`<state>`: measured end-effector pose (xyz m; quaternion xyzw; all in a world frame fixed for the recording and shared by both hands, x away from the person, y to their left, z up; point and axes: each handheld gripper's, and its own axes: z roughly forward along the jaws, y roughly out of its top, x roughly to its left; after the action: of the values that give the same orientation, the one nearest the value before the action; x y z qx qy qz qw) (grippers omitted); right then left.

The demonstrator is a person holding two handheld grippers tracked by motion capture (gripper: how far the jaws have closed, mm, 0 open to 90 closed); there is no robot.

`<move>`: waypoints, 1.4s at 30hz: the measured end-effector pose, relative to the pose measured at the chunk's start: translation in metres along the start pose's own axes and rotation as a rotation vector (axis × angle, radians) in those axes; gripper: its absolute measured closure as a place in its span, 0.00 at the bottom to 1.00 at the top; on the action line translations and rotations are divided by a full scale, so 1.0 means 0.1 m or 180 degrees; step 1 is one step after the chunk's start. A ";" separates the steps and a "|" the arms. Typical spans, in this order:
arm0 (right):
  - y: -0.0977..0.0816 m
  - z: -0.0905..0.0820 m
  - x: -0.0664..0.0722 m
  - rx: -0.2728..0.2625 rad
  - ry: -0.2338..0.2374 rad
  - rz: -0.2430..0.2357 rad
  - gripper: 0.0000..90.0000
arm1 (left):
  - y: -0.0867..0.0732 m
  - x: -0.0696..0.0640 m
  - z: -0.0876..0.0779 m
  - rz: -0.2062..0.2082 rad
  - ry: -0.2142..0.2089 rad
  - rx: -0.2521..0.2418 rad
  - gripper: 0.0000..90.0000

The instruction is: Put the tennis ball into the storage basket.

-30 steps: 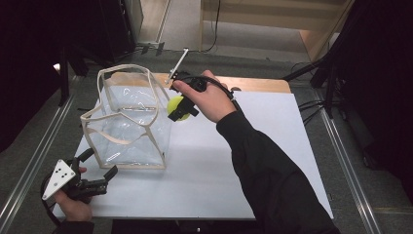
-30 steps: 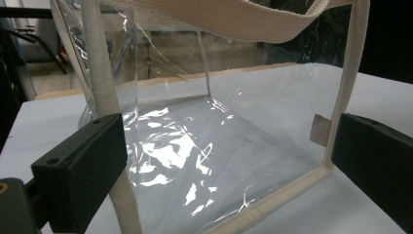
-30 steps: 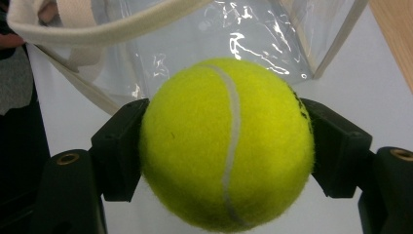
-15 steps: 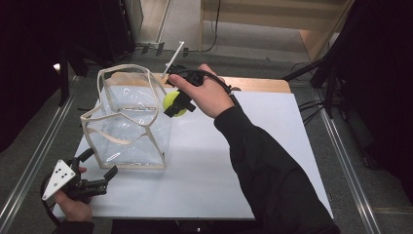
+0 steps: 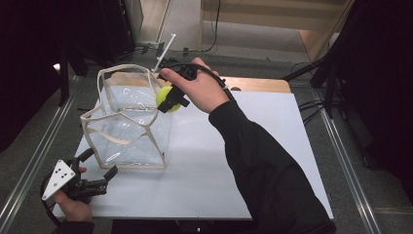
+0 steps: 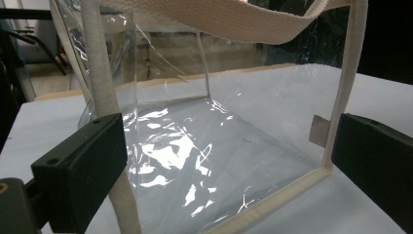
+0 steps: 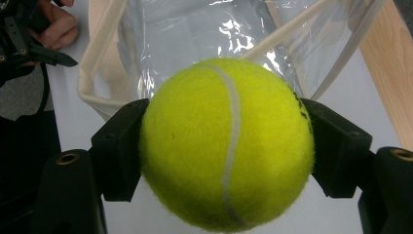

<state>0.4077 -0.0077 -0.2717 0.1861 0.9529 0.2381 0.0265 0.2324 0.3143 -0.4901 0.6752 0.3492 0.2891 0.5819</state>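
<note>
While the white surface (image 5: 253,161) with its wooden far edge sits among dark surroundings, the right claw (image 5: 169,101) clamps a tennis ball (image 7: 226,144) beside the clear bag (image 5: 129,124); the left claw (image 5: 100,170) gapes wide.

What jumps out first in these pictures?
A bright yellow tennis ball, clamped between the black jaws of the right gripper, held beside the top edge of a clear bag with cream straps on a white table. At the near left corner, the left gripper points open-jawed at the bag's side.
</note>
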 end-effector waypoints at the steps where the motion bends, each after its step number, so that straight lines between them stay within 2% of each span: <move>1: 0.02 -0.01 0.00 0.0006 0.0001 -0.0012 0.26 | 0.00 0.00 0.00 0.0000 -0.0003 0.0000 0.00; 29: 0.37 -0.01 0.14 0.0021 -0.0003 -0.0158 0.26 | 0.00 0.00 0.00 0.0001 -0.0012 -0.0002 0.00; 42: 0.48 0.06 0.20 0.0019 0.0031 -0.0248 0.26 | 0.00 0.00 0.00 0.0003 -0.0019 -0.0004 0.00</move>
<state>0.4064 0.0420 -0.2539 0.1479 0.9602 0.2349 0.0306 0.2327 0.3144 -0.4900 0.6758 0.3470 0.2875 0.5833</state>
